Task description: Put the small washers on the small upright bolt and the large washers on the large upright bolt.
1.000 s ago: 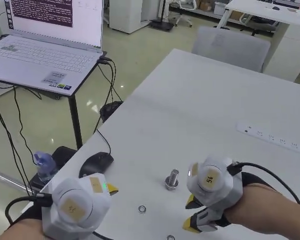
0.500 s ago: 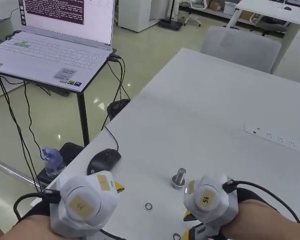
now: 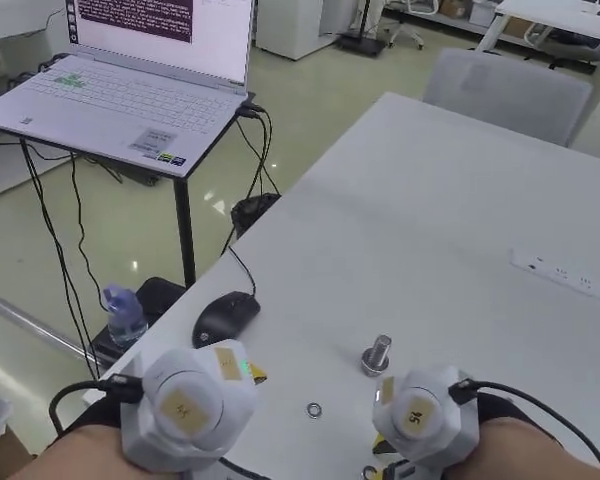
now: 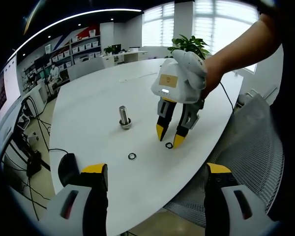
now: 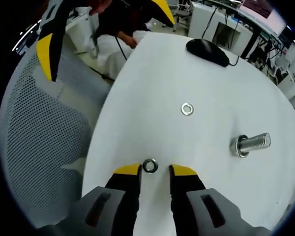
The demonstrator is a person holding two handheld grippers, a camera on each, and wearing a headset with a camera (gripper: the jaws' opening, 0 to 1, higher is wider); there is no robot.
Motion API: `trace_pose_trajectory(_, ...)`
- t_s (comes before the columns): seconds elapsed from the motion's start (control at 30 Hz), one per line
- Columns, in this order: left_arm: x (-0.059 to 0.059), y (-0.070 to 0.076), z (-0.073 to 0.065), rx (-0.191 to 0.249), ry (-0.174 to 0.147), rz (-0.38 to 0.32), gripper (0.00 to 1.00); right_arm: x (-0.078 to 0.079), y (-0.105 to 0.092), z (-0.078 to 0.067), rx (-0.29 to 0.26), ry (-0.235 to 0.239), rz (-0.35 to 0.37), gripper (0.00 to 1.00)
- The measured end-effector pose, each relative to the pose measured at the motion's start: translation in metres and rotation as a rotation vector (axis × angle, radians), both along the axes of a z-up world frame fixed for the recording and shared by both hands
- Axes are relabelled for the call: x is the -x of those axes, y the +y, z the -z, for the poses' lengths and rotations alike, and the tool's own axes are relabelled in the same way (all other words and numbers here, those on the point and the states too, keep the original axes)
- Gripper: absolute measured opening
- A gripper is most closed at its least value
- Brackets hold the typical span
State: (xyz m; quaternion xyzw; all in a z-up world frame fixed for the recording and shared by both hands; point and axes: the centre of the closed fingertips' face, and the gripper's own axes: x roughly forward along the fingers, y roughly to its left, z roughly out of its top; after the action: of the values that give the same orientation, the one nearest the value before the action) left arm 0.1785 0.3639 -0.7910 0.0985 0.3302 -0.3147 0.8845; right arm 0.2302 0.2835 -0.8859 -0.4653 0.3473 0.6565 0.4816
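We saw a black mouse [image 3: 225,317] w/ its cable near the worktop [image 3: 430,200] edge, a white power strip [image 3: 570,281] on the far side, and a gray chair [image 3: 508,86] beyond. The laptop [image 3: 120,100] sat on a separate dark stand, w/ a plastic bottle [image 3: 125,316] on the floor below. Screen text was too small to read. Round tan stickers on both claw housings carried nos. we couldn't read for sure. The worktop was smooth, matte white. The steel bolt [image 5: 250,143] stood on its wide head, threaded shank up, approx. mid-worktop. The right claw [image 5: 155,171], yellow-tipped, was slightly apart w/ one flat ring washer [image 5: 150,165] lying between the tips, not gripped. A 2nd washer [image 5: 187,109] lay loose betw. that claw and the mouse. The left claw [image 4: 156,169] hung wide apart, empty.
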Motion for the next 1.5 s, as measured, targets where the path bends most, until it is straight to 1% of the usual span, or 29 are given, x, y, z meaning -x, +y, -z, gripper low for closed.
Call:
trace_pose_trajectory(0.13,-0.0008,0.0,0.0,0.002,-0.001,0.002,0.8,-0.0008,-0.0002,0.0004,0.005,-0.027,-0.017,0.23)
trace_pose_trajectory(0.33,-0.0042,0.0,-0.0023,0.007,-0.009,0.002,0.79,0.0001,-0.001,-0.0005,0.008,-0.031,-0.022,0.2)
trace_pose_trajectory(0.43,-0.0042,0.0,-0.0024,0.008,-0.009,-0.001,0.79,0.0024,-0.0015,-0.0005,0.008,-0.035,-0.036,0.18)
trace_pose_trajectory(0.53,-0.0034,-0.0003,-0.0017,0.01,-0.009,-0.001,0.79,0.0026,-0.0019,-0.0002,0.01,-0.032,-0.028,0.17)
trace_pose_trajectory(0.6,-0.003,-0.0009,-0.001,0.012,-0.008,-0.002,0.79,0.0018,-0.0014,0.0,0.011,-0.041,-0.034,0.15)
trace_pose_trajectory(0.7,-0.0024,-0.0017,-0.0006,0.01,-0.005,0.0,0.78,0.0018,-0.0012,0.0,0.02,-0.039,-0.025,0.15)
trace_pose_trajectory(0.77,-0.0027,-0.0024,-0.0011,0.013,-0.005,-0.001,0.78,0.002,-0.0014,0.0,0.025,-0.044,-0.034,0.15)
trace_pose_trajectory(1.07,-0.005,-0.0033,-0.0033,0.014,-0.009,-0.003,0.78,0.0016,-0.0011,0.0003,0.051,-0.043,0.0,0.14)
trace_pose_trajectory(1.13,-0.0054,-0.0033,-0.0041,0.014,-0.013,-0.004,0.77,0.0006,-0.0009,0.0005,0.048,-0.046,-0.002,0.13)
trace_pose_trajectory(1.2,-0.0052,-0.0039,-0.0042,0.016,-0.011,-0.005,0.77,0.0001,-0.0017,0.001,0.046,-0.039,0.011,0.13)
trace_pose_trajectory(1.43,-0.0038,-0.0018,-0.0019,0.014,-0.008,-0.007,0.77,0.0003,-0.0008,0.0013,0.049,-0.037,0.019,0.13)
trace_pose_trajectory(1.5,-0.0034,-0.0019,-0.0022,0.015,-0.008,-0.007,0.77,0.0008,-0.001,0.0013,0.047,-0.027,0.035,0.13)
